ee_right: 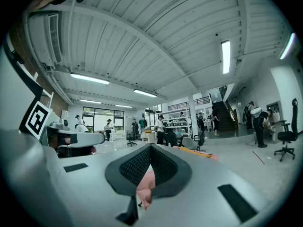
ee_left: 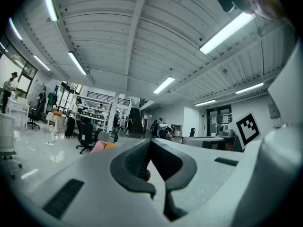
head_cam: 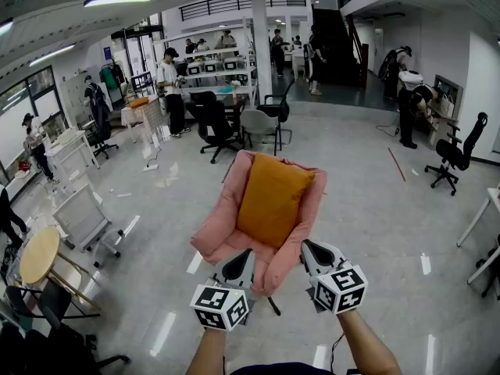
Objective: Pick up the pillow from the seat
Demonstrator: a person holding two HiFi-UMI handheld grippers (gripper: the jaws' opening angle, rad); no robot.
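Wide floor (head_cam: 375,209) flanking seat (head_cam: 212,237) and pillow (head_cam: 273,198)

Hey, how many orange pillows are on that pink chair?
1: the orange pillow lies in the middle of the pink chair. Any beneath it would be hidden.

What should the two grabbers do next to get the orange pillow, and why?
Probably open both jaws and reach forward. The left gripper and right gripper are shut and hold nothing, level by the near edge of the pink seat, while the orange pillow leans on its back farther ahead, untouched. Shut jaws cannot take hold of it.
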